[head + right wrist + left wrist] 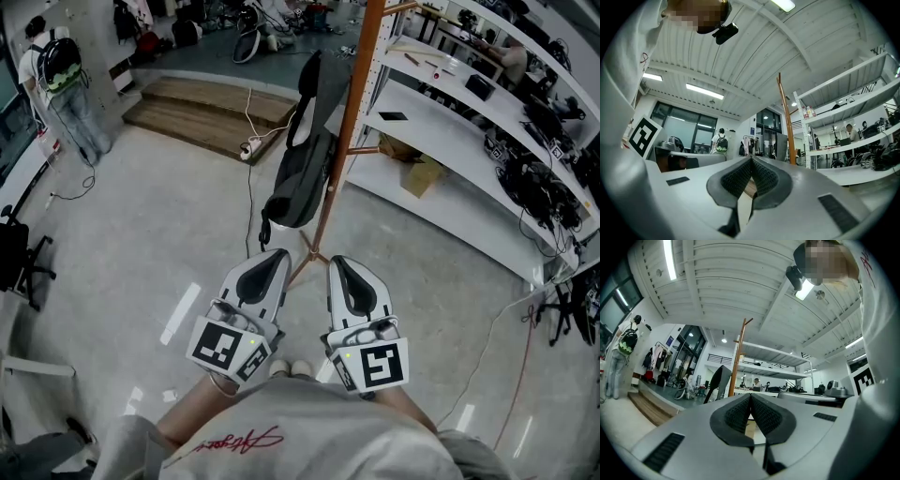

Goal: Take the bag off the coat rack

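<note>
The left tongs (267, 267), grey-shelled with black ribbed pads, are pressed together at the tips with nothing between them. The matching right tongs (345, 274) are closed the same way, also empty. Both sit low and side by side over the pale polished floor (159, 253), well short of the task's thing. That is the black-and-grey fabric bag (305, 155), which hangs by its top from the slim copper-coloured pole coat rack (352, 112) ahead, just beside white metal shelving (441, 103).

Likely trouble: closed tips would only nudge the bag, so it could swing. A sideways pull, rather than a lift off the peg, could snag the strap or tip the slender rack toward the shelving.

Count: two tongs, one bag, one coat rack.
</note>
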`<state>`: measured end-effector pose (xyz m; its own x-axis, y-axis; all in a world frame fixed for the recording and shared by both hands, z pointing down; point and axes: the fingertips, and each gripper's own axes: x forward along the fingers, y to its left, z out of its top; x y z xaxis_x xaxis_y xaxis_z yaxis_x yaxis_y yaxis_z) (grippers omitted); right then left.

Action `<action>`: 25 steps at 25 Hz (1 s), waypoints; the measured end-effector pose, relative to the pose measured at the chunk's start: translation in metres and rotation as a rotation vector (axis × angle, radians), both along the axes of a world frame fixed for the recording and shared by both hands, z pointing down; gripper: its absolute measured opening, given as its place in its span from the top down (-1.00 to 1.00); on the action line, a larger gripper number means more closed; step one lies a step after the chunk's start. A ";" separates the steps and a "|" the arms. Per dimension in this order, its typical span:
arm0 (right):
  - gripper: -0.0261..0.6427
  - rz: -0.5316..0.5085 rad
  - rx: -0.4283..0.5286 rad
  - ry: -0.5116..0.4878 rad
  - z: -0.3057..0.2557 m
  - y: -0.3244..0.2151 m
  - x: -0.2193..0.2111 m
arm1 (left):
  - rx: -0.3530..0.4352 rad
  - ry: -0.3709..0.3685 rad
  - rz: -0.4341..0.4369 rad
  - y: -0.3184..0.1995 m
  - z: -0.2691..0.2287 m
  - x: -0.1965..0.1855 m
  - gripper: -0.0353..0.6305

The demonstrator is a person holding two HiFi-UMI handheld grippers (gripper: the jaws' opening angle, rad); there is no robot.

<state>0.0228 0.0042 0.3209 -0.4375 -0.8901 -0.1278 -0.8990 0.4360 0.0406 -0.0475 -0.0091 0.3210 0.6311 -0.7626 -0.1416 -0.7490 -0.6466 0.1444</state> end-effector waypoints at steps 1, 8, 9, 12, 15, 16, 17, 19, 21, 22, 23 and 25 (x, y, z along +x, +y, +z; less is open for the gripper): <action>0.87 0.001 0.003 -0.011 0.000 0.000 0.002 | 0.000 0.002 -0.002 -0.001 0.000 0.001 0.84; 0.87 0.000 0.006 -0.049 0.004 0.000 0.019 | 0.001 0.013 -0.021 -0.003 0.001 0.009 0.84; 0.87 -0.002 0.007 -0.052 0.004 -0.001 0.021 | 0.002 0.014 -0.028 -0.003 0.001 0.010 0.84; 0.87 -0.007 0.005 -0.058 0.008 -0.003 0.030 | -0.004 0.024 -0.058 -0.005 0.003 0.010 0.84; 0.87 -0.019 -0.013 -0.061 0.016 -0.005 0.036 | -0.028 0.034 -0.086 -0.004 0.010 0.010 0.84; 0.87 -0.022 -0.018 -0.061 0.019 -0.005 0.036 | -0.034 0.035 -0.096 -0.004 0.014 0.009 0.84; 0.87 -0.027 -0.023 -0.059 0.022 -0.006 0.036 | -0.042 0.034 -0.106 -0.004 0.017 0.008 0.84; 0.87 -0.039 -0.026 -0.056 0.023 -0.010 0.034 | -0.055 0.036 -0.120 -0.008 0.020 0.007 0.84; 0.87 -0.051 -0.022 -0.053 0.022 -0.015 0.032 | -0.053 0.035 -0.126 -0.012 0.020 0.007 0.84; 0.87 -0.056 -0.023 -0.055 0.022 -0.019 0.031 | -0.046 0.032 -0.125 -0.015 0.019 0.007 0.84; 0.87 -0.059 -0.026 -0.059 0.022 -0.023 0.031 | -0.038 0.030 -0.123 -0.019 0.017 0.008 0.84; 0.87 -0.062 -0.024 -0.055 0.021 -0.032 0.030 | -0.029 0.029 -0.114 -0.028 0.014 0.010 0.84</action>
<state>0.0525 -0.0275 0.3422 -0.4847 -0.8646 -0.1325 -0.8708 0.4912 -0.0195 -0.0372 -0.0375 0.3352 0.5357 -0.8334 -0.1357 -0.8128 -0.5525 0.1847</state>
